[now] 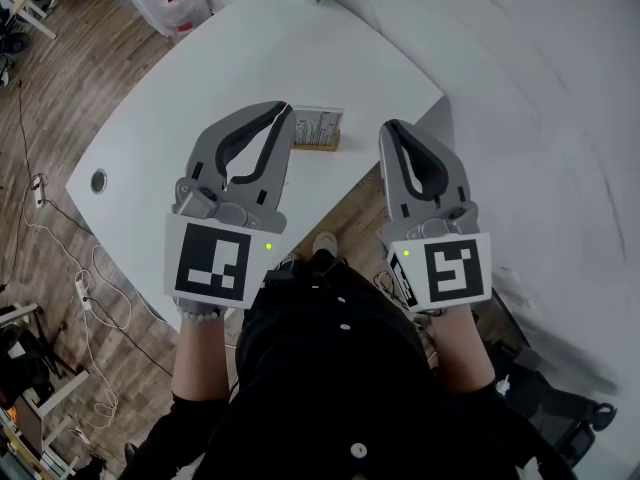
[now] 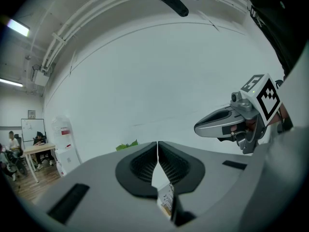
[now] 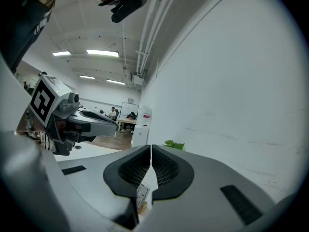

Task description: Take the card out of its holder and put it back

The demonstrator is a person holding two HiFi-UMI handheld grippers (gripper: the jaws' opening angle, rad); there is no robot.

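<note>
— One white table (image 1: 200, 78). How many grippers, and how do they stand?
— Two. The left gripper (image 1: 286, 113) and right gripper (image 1: 391, 130) each have their jaws pressed together, holding nothing.
— And the card?
— One card (image 1: 318, 124), upright in one wooden holder (image 1: 318, 145) at the table's near edge. It is between the two tips, just beside the left.

Left gripper (image 1: 286, 111), right gripper (image 1: 392, 128) are grey (sleeves (image 1: 195, 413) black).

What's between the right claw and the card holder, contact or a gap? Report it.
Apart. The head view shows a strip of bare white table between the right claw and the card holder.
</note>
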